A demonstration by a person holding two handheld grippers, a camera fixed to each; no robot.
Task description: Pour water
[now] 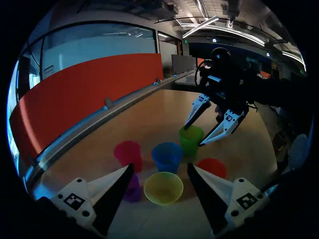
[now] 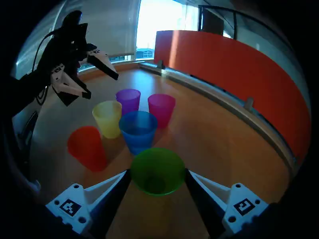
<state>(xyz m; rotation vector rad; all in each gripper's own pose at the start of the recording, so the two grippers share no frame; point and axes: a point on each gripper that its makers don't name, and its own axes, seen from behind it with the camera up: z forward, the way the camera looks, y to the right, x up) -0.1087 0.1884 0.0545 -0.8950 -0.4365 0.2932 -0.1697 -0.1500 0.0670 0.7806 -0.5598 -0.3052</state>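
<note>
Stood bunched mid-frame on a wooden table in the right gripper view: green cup at lower centre, blue cup just above, pink cup and purple cup higher, yellow cup left, red cup lower left.

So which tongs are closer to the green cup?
Right. The right tongs sit around the green cup, one finger on each side. The left tongs are across the bunch of cups, by the yellow cup.
</note>
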